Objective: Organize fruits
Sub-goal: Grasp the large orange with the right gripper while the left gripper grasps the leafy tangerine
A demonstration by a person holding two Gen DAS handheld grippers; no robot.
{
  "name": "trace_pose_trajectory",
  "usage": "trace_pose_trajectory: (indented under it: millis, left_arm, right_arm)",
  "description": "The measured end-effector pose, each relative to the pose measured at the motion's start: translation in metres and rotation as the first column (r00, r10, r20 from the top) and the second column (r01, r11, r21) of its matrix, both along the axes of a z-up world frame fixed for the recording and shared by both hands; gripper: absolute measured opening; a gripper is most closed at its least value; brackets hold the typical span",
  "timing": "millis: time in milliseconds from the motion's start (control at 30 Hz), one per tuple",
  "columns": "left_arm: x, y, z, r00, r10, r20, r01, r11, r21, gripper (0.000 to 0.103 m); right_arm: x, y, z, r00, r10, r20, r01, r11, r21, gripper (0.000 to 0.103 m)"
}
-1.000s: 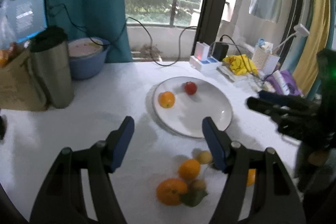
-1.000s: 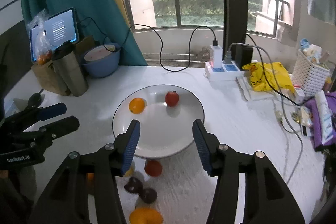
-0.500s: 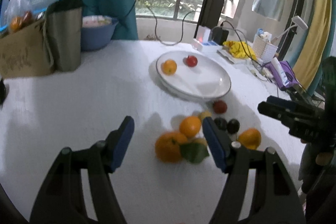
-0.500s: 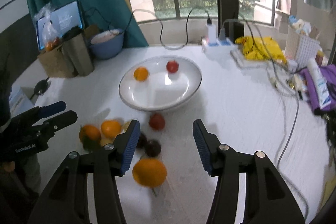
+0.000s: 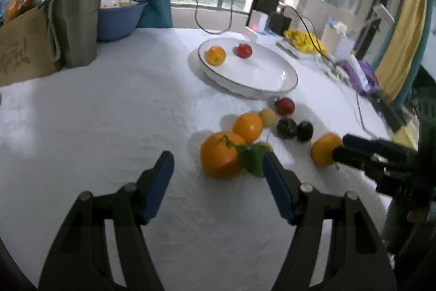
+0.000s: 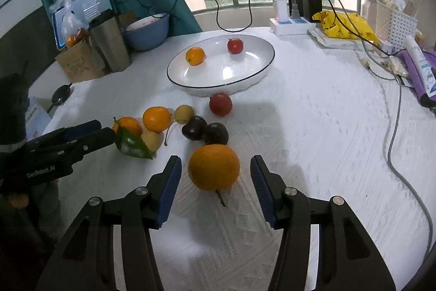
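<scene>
A white plate point(image 6: 261, 72) holds a small orange point(image 6: 195, 56) and a red fruit point(image 6: 235, 45). In front of it on the white cloth lie loose fruits: a red one point(image 6: 220, 104), two dark ones point(image 6: 194, 128), small yellow ones point(image 6: 184, 113), oranges point(image 6: 156, 118) and a leafy orange point(image 5: 221, 155). My right gripper point(image 6: 215, 176) is open, its pads on either side of a big orange point(image 6: 214, 167) without touching it. My left gripper point(image 5: 218, 168) is open just short of the leafy orange.
At the back left stand a steel tumbler point(image 6: 110, 44), a blue bowl point(image 6: 147, 30), a paper bag point(image 5: 21, 45) and a tablet point(image 6: 87, 8). A power strip with cables point(image 6: 288, 23), a yellow bag point(image 6: 340, 23) and a white basket point(image 6: 395, 21) crowd the right.
Both grippers have pulled back from the plate and lowered toward the loose fruit. The right one now brackets the big orange, the left one nears the leafy orange.
</scene>
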State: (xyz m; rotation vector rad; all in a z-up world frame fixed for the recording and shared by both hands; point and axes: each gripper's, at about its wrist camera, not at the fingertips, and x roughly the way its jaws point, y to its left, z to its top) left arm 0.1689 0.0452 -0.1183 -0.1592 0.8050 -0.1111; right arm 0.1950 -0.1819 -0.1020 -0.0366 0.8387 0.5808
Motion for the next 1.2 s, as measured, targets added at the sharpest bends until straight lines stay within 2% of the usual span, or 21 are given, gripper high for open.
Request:
trace_pose_trajectory:
  millis: [200,367,600,700,733,833,967,1200]
  left_arm:
    - [-0.001,-0.002,-0.009,0.998,-0.052,-0.044,0.056,0.992,0.11,0.069]
    - [0.014,-0.006,-0.019,0.993,-0.091,-0.079,0.102,0.983,0.154,0.069]
    - [0.029,-0.013,-0.019,0.987,-0.139,-0.076,0.15,0.975,0.166,0.069]
    - [0.034,-0.014,-0.021,0.985,-0.144,-0.093,0.157,0.975,0.155,0.068]
    - [0.035,-0.014,-0.022,0.985,-0.147,-0.094,0.16,0.976,0.15,0.06]
    - [0.035,-0.016,-0.02,0.981,-0.172,-0.088,0.183,0.973,0.142,0.046]
    - [0.035,-0.019,-0.02,0.98,-0.182,-0.083,0.192,0.971,0.145,0.045]
    - [0.028,-0.009,-0.015,0.987,-0.145,-0.067,0.152,0.981,0.123,0.045]
  right_arm:
    - [0.002,0.002,-0.01,1.0,-0.003,-0.022,0.003,1.0,-0.01,0.056]
    - [0.007,0.006,-0.016,0.999,-0.004,-0.038,0.003,1.0,-0.017,0.056]
    - [0.012,0.01,-0.02,0.999,0.007,-0.049,-0.008,0.999,-0.031,0.056]
    - [0.014,0.012,-0.021,0.999,0.01,-0.052,-0.012,0.999,-0.031,0.049]
    - [0.014,0.012,-0.021,0.999,0.011,-0.053,-0.012,0.999,-0.031,0.048]
    - [0.015,0.013,-0.021,0.999,0.014,-0.051,-0.016,0.999,-0.03,0.047]
    - [0.014,0.013,-0.021,0.999,0.019,-0.05,-0.021,1.0,-0.024,0.046]
    - [0.012,0.01,-0.009,1.0,0.018,-0.021,-0.018,1.0,-0.014,0.046]
